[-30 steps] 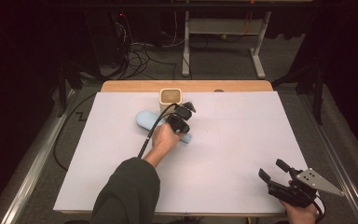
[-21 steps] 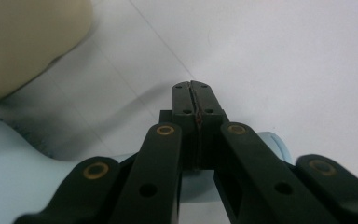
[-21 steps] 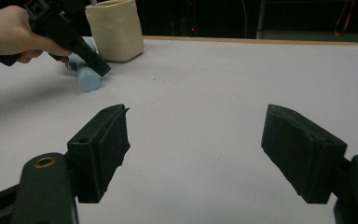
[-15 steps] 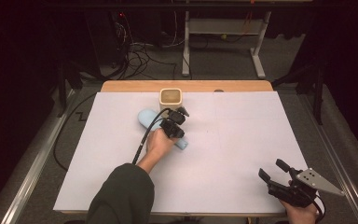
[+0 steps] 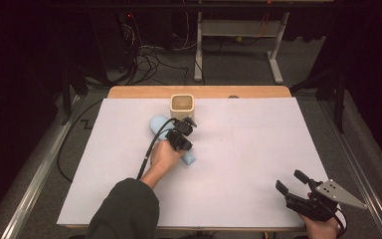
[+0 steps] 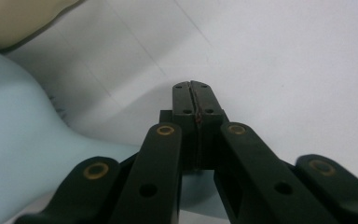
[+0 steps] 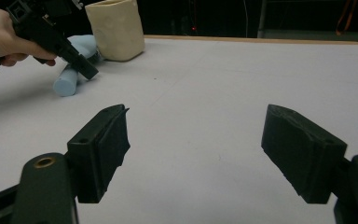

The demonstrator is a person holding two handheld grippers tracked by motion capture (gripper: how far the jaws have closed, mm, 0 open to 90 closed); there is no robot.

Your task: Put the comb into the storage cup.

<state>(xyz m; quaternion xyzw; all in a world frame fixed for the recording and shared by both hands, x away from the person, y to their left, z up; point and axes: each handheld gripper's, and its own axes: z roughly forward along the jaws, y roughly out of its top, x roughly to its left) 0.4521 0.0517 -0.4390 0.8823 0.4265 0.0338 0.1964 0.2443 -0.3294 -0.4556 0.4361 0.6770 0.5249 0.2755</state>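
The left gripper (image 5: 189,123) hangs over the middle of the white table (image 5: 258,164), its jaws pressed flat together with nothing between them, as the left gripper view shows. Just under and beside it lies a pale blue brush (image 5: 160,125) on its side, its wide end toward the far edge and its handle running back toward the person's hand (image 5: 163,157); whether the gripper touches it cannot be told. A cream cup (image 5: 182,106) stands upright just beyond, close to the brush's wide end. The right gripper (image 5: 291,183) rests well apart at the near right corner, jaws spread wide and empty above bare table.
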